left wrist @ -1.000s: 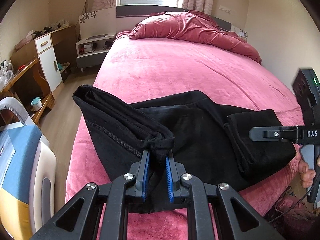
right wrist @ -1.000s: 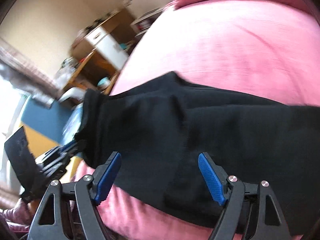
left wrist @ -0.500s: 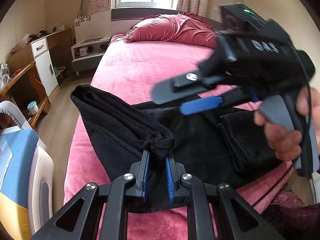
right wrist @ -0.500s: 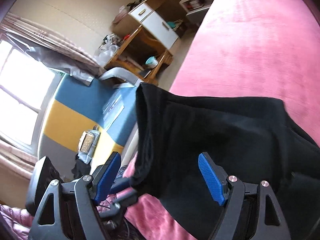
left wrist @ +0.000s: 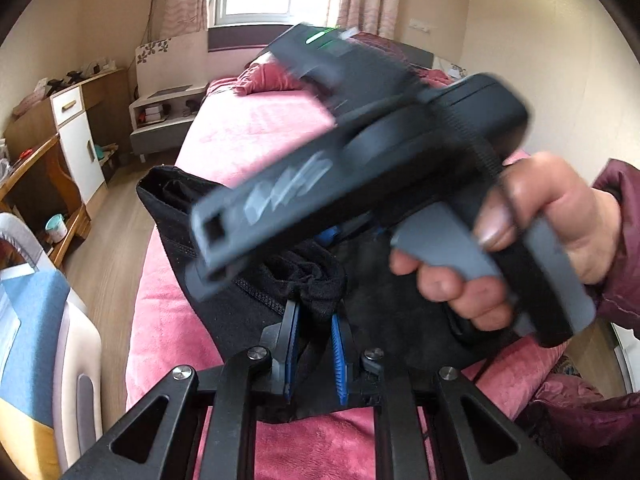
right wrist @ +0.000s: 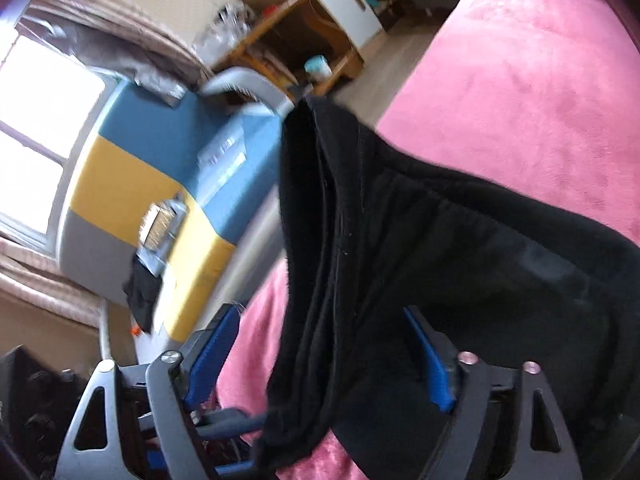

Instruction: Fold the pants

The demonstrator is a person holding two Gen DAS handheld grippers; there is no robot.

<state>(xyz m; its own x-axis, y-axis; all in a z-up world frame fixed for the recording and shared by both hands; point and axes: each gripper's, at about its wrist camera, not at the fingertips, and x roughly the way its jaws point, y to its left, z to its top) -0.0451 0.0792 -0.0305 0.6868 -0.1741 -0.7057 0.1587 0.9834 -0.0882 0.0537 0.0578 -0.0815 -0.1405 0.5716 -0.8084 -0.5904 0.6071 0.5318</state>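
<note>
Black pants [left wrist: 240, 312] lie across the near end of a pink bed [left wrist: 256, 128]. My left gripper [left wrist: 314, 340] is shut on a bunched fold of the pants [left wrist: 320, 292] at the bottom of the left wrist view. Just above it, a blurred hand [left wrist: 520, 240] carries the right gripper's body [left wrist: 360, 168] across that view. In the right wrist view my right gripper [right wrist: 324, 356] straddles the thick left edge of the pants [right wrist: 312, 240]. Its jaws are closing, with the fabric between the blue pads [right wrist: 430, 364] and neither pad pressing on it.
A blue, yellow and grey padded seat [right wrist: 132, 168] stands right beside the bed's left side. A wooden desk [left wrist: 36, 184] and a white cabinet [left wrist: 80, 148] line the left wall. A crumpled red duvet [left wrist: 272, 76] lies at the head, and a maroon sleeve [left wrist: 624, 232] is at the right.
The right gripper swept from the pants' right end across to their left edge, over the left gripper, and its jaws narrowed. The left gripper kept its hold and stayed put.
</note>
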